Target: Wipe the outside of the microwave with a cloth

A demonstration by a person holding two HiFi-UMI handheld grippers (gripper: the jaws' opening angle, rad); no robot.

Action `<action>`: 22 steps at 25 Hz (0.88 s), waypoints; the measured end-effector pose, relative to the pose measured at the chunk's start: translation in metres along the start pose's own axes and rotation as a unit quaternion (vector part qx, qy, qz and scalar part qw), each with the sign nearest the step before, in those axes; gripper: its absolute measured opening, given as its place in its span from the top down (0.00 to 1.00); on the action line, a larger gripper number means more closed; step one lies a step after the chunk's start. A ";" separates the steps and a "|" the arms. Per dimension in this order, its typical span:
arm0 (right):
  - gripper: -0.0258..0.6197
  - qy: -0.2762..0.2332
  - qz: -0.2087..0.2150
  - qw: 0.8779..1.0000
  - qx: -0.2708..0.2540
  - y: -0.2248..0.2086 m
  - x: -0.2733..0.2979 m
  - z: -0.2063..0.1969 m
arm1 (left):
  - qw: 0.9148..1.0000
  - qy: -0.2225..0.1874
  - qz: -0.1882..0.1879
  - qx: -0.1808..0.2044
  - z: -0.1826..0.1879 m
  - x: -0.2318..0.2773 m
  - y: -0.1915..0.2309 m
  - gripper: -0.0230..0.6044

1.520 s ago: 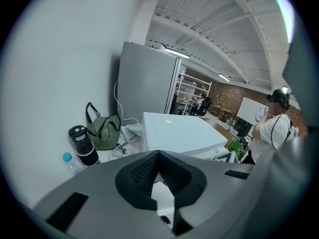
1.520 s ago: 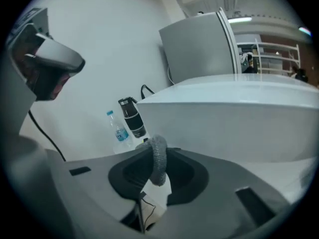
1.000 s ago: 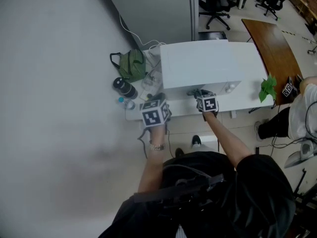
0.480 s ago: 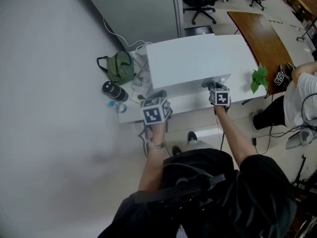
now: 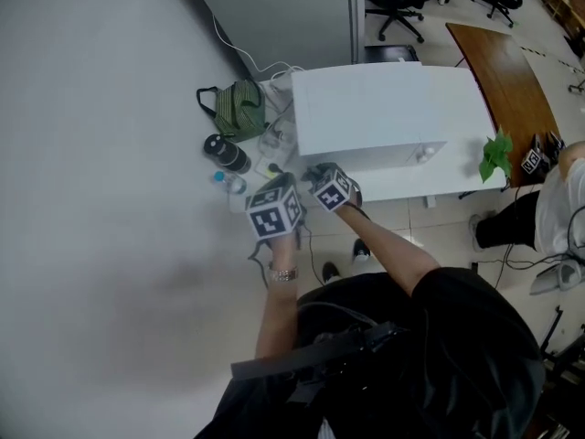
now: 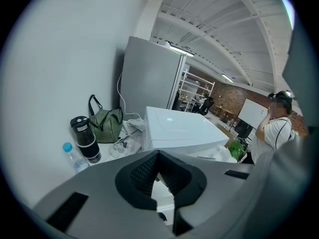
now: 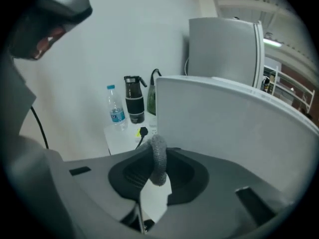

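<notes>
Office corner with a white wall: a white table (image 5: 402, 186) is carrying the entry's main item.

- Microwave (image 5: 379, 112): a white box that is sitting on the table's middle, its back toward a grey cabinet (image 5: 283, 16). Its top is lying bare.
- Cloth (image 7: 158, 158): a grey, rolled fold that is sticking up between the jaws of the right gripper (image 7: 158, 176), which are pinching it. It is hanging just off the microwave's near left corner, with a plain white face filling the right of that gripper's view. Whether the cloth is touching the casing cannot be told.
- Left gripper (image 6: 158, 171): its jaws are meeting with nothing between them. It is hovering close beside the right one, short of the table's near left edge, and is taking no part.
- Left of the microwave: a black tumbler (image 5: 228, 156), a water bottle (image 5: 228, 183) and a green striped bag (image 5: 239, 110) are standing together.
- Right end of the table: a small green plant (image 5: 494, 159).
- Beyond it, a brown wooden desk (image 5: 507, 80) and a seated person in white (image 5: 562, 199).

Step, as judged: wiping is going on at the near left corner. The next move is calling for the cloth to be pressed flat on a face and drawn along it, keeping clear of the tumbler and bottle.
</notes>
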State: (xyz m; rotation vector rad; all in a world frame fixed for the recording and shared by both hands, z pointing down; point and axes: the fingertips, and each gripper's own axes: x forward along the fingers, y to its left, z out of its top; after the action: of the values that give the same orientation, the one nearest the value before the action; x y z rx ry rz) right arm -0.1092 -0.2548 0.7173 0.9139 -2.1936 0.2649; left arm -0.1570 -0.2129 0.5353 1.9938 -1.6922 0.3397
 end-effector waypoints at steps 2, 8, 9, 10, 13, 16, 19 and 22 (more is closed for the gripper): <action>0.86 0.016 -0.010 1.000 -0.005 -0.003 0.007 -0.003 | 1.000 -0.001 0.010 -0.007 -0.001 -0.003 0.009 0.97; 0.86 0.031 -0.058 0.998 0.016 -0.061 -0.016 -0.047 | 1.000 -0.002 0.011 -0.010 0.001 0.000 0.012 0.97; 0.86 0.038 -0.067 0.997 0.027 -0.077 -0.020 -0.064 | 1.000 -0.001 0.007 -0.007 0.001 0.003 0.009 0.97; 0.86 0.046 -0.080 0.995 0.039 -0.095 -0.027 -0.079 | 1.000 0.001 0.002 -0.005 0.001 0.007 0.004 0.97; 0.86 0.064 -0.139 0.985 0.080 -0.154 -0.065 -0.110 | 1.000 0.014 -0.016 0.003 -0.001 0.021 -0.012 0.97; 0.86 0.082 -0.190 0.971 0.122 -0.203 -0.098 -0.141 | 0.999 0.023 -0.033 0.011 -0.003 0.029 -0.027 0.97; 0.86 0.076 -0.202 0.964 0.155 -0.228 -0.112 -0.158 | 0.998 0.030 -0.046 0.016 -0.006 0.033 -0.038 0.97; 0.86 0.046 -0.158 0.974 0.159 -0.207 -0.095 -0.152 | 0.998 0.033 -0.052 0.020 -0.009 0.035 -0.046 0.97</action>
State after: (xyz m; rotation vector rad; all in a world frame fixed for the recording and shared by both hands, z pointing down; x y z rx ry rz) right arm 0.1618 -0.2884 0.7415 1.3796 -1.9160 0.5019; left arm -0.1047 -0.2331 0.5505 2.0683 -1.5456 0.4006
